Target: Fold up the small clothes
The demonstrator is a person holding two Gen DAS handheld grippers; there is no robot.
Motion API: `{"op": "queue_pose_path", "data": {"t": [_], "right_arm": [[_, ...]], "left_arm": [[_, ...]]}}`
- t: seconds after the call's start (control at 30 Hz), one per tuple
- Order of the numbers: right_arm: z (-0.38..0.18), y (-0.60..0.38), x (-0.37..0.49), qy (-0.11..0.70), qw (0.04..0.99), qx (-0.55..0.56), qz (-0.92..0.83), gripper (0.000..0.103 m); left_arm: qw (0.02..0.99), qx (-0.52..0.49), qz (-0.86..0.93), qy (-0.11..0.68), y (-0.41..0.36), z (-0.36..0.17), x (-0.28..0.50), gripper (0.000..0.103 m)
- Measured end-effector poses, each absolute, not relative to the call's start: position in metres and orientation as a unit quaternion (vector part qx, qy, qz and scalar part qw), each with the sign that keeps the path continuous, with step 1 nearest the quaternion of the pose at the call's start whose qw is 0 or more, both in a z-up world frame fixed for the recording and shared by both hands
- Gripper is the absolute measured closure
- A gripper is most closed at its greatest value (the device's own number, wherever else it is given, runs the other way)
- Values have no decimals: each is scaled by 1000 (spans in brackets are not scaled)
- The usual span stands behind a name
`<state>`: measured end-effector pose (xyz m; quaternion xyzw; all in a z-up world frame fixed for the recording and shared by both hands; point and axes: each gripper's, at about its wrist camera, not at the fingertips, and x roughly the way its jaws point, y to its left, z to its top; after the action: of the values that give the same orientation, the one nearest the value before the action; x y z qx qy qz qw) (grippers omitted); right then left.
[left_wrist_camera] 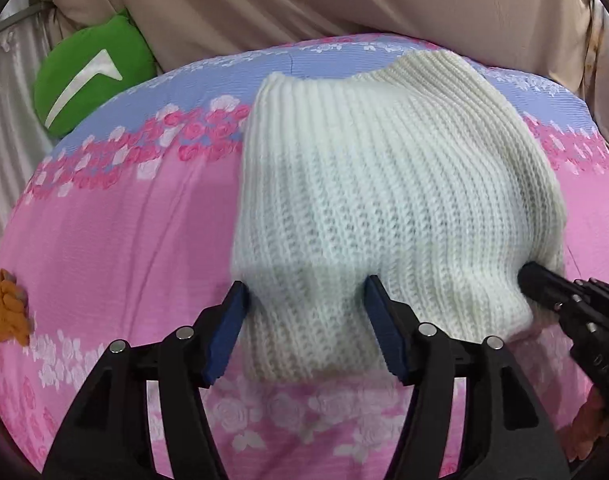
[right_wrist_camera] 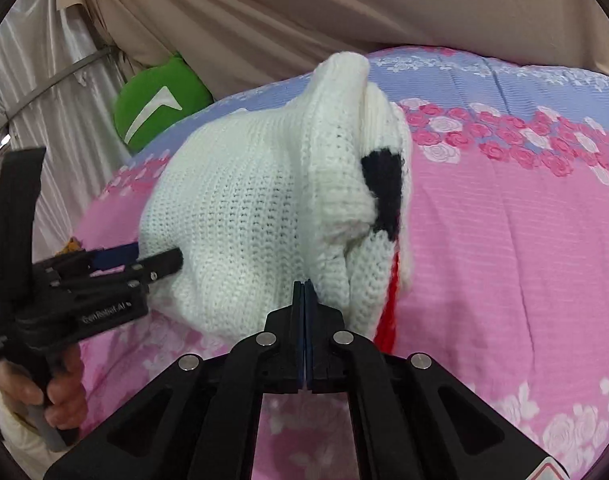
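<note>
A small white knitted sweater [left_wrist_camera: 368, 200] lies folded on the pink floral bedspread [left_wrist_camera: 116, 232]. My left gripper [left_wrist_camera: 306, 304] is open, its blue-padded fingers astride the sweater's near edge. My right gripper [right_wrist_camera: 305, 292] is shut, its tips against the sweater's [right_wrist_camera: 240, 216] near edge beside a black patch [right_wrist_camera: 384, 188] and a red strip [right_wrist_camera: 388, 312]; whether it pinches the knit I cannot tell. The right gripper also shows in the left wrist view [left_wrist_camera: 536, 280], tip at the sweater's right edge. The left gripper shows in the right wrist view [right_wrist_camera: 152, 264], touching the sweater's left side.
A green cushion [left_wrist_camera: 88, 76] with a white mark sits at the bed's far left corner. An orange cloth item [left_wrist_camera: 6, 312] lies at the left edge. Beige curtains [left_wrist_camera: 304, 0] hang behind the bed. A hand [right_wrist_camera: 60, 396] holds the left gripper's handle.
</note>
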<state>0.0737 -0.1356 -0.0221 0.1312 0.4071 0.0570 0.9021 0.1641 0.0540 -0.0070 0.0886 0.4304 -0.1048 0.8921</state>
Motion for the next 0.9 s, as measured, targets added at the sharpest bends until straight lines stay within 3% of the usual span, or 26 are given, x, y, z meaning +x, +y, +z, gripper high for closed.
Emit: {"op": "queue_pose_path", "data": {"t": [0.2, 0.27, 0.4, 0.47, 0.6, 0.67, 0.73, 0.9], "right_arm": [[14, -126, 41, 353, 930, 99, 12, 103], [18, -122, 26, 342, 936, 83, -12, 95], [9, -129, 9, 344, 934, 96, -31, 92], [0, -130, 3, 350, 930, 98, -47, 83], [-18, -128, -5, 361, 926, 82, -70, 79], [-25, -128, -7, 371, 922, 92, -66, 69], [-29, -128, -7, 378, 918, 99, -67, 62], [-32, -116, -4, 387, 916, 70, -78, 53]], "left_arm": [[903, 68, -86, 414, 54, 9, 133, 46], [906, 59, -84, 412, 53, 9, 124, 45], [909, 47, -73, 408, 51, 5, 112, 36], [911, 40, -67, 406, 51, 2, 108, 29], [915, 49, -45, 398, 49, -9, 101, 25], [916, 52, -35, 396, 48, -16, 100, 24], [917, 48, -31, 396, 48, -24, 99, 17], [918, 64, -9, 390, 44, -38, 96, 16]]}}
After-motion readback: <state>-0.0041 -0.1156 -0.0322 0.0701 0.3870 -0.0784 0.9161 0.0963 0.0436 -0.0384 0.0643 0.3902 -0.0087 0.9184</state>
